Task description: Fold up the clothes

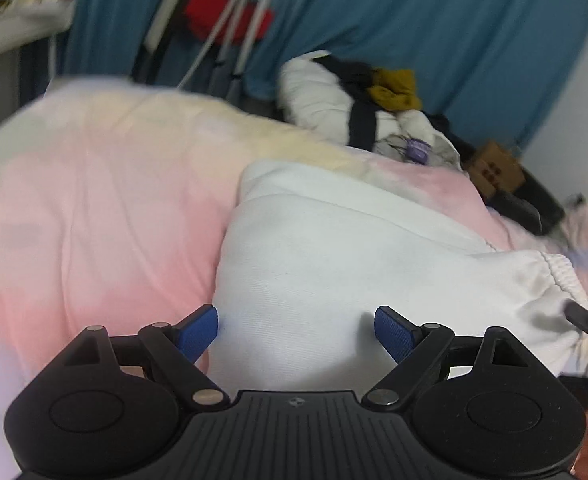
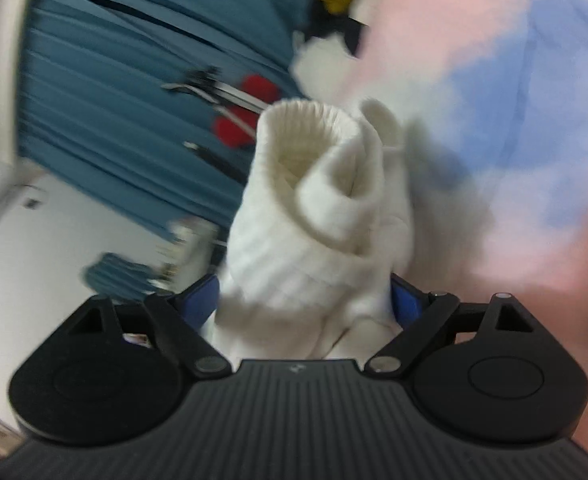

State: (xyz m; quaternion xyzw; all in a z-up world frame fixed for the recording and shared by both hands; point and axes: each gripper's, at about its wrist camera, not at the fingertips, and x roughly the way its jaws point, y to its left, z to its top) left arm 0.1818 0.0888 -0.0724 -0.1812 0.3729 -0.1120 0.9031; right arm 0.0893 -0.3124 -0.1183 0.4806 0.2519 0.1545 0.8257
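A white sweatshirt (image 1: 326,248) lies partly folded on a pink and pale-yellow bedspread (image 1: 93,208). My left gripper (image 1: 296,330) hovers open just above the garment's near edge, blue pads apart, nothing between them. At the right edge of the left wrist view a dark gripper tip (image 1: 586,320) meets the sweatshirt's ribbed cuff (image 1: 562,272). In the right wrist view my right gripper (image 2: 306,300) is shut on the white ribbed cuff (image 2: 314,208), which bunches up and stands out between the blue pads. The picture is blurred by motion.
A pile of white, black and mustard clothes (image 1: 366,96) sits at the bed's far side. A cardboard box (image 1: 494,168) and dark items lie to the right. Blue curtains (image 1: 434,20), a drying rack with a red item (image 1: 221,16) and a white shelf (image 1: 9,28) stand behind.
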